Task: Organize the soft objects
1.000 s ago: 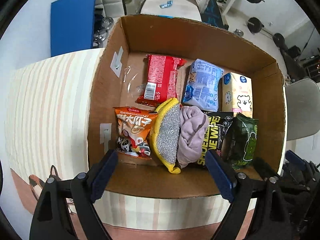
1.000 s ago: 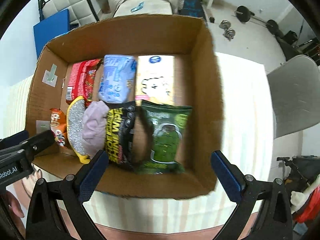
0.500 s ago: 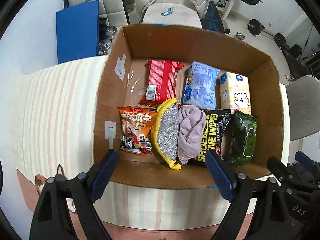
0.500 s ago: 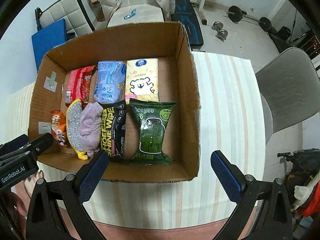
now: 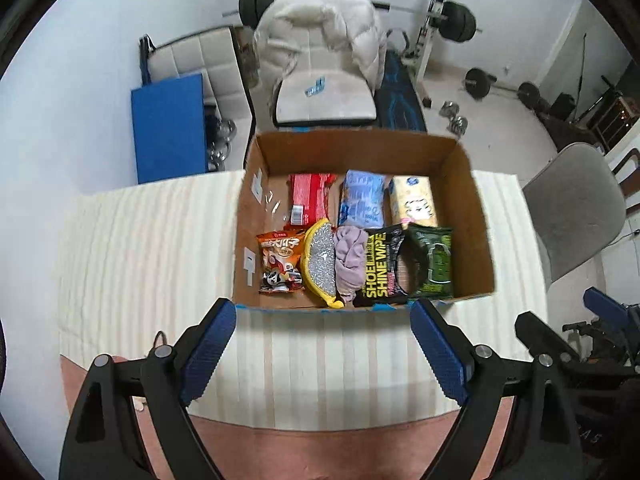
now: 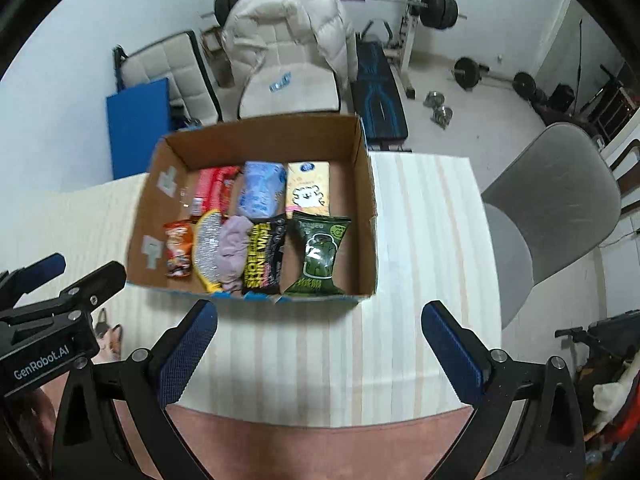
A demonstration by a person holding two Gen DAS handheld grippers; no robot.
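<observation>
Left gripper (image 5: 322, 354): fingers spread wide, nothing between the blue pads, held above the near strip of the table.
Right gripper (image 6: 320, 350): also spread wide and empty, level with the left one; the left gripper's black body shows at its lower left.
Table (image 5: 140, 260): cream striped cloth directly under and ahead of both tools.
Cardboard box (image 5: 480, 240): just beyond the fingertips, open-topped, standing on the cloth; its near wall lies between the tips in the left wrist view.
Front row, nearest the tools, left to right: orange snack bag (image 5: 280, 260), yellow-edged scouring sponge (image 5: 320, 264) on its side, mauve cloth (image 5: 350, 260) bunched up, black shoe shine wipes pack (image 5: 382, 264), dark green wipes pack (image 5: 436, 264). They are packed touching one another.
Back row, farther from the tools, left to right: red packet (image 5: 308, 200), pale blue tissue pack (image 5: 364, 198), yellow tissue pack (image 5: 414, 202) with a white dog print.
Box floor: bare cardboard to the left of the red packet and to the right of the green pack.
Beyond the box: a beige chair (image 6: 288, 88) with a puffy white jacket (image 6: 288, 20) over its back, a blue panel (image 5: 170, 128) to the far left.
To the right of the table: a grey chair (image 6: 552, 200).
Farthest: weight bench (image 6: 380, 92) and barbell plates against the wall.
</observation>
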